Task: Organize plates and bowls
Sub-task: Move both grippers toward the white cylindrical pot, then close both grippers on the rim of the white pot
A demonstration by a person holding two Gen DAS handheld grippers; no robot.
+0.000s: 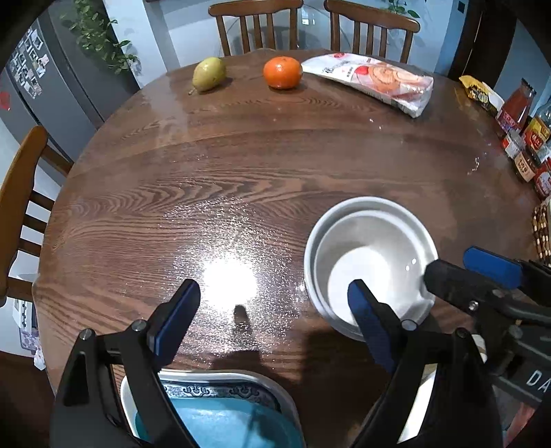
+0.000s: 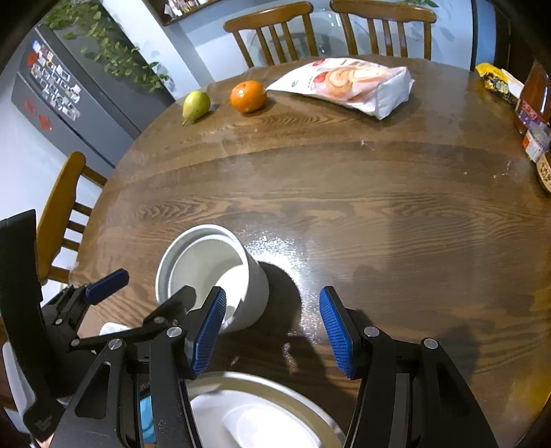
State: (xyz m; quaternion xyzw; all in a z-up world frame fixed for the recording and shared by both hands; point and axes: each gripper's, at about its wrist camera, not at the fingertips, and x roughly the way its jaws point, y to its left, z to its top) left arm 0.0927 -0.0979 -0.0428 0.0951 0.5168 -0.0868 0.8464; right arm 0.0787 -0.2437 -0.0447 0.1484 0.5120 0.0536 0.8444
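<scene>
Two white bowls (image 1: pixel 368 248) sit nested on the round wooden table (image 1: pixel 241 165), also in the right wrist view (image 2: pixel 213 268). My left gripper (image 1: pixel 275 306) is open and empty, its right finger over the bowls' near rim. A blue plate with a patterned rim (image 1: pixel 220 406) lies under it at the near edge. My right gripper (image 2: pixel 272 327) is open and empty, just right of the bowls, above a white plate (image 2: pixel 261 413). In the left wrist view the right gripper (image 1: pixel 465 272) reaches the bowls' right rim.
A pear (image 1: pixel 208 73), an orange (image 1: pixel 282 71) and a white food bag (image 1: pixel 375 81) lie at the far side. Sauce bottles and jars (image 1: pixel 523 138) stand at the right edge. Wooden chairs (image 1: pixel 255 24) surround the table.
</scene>
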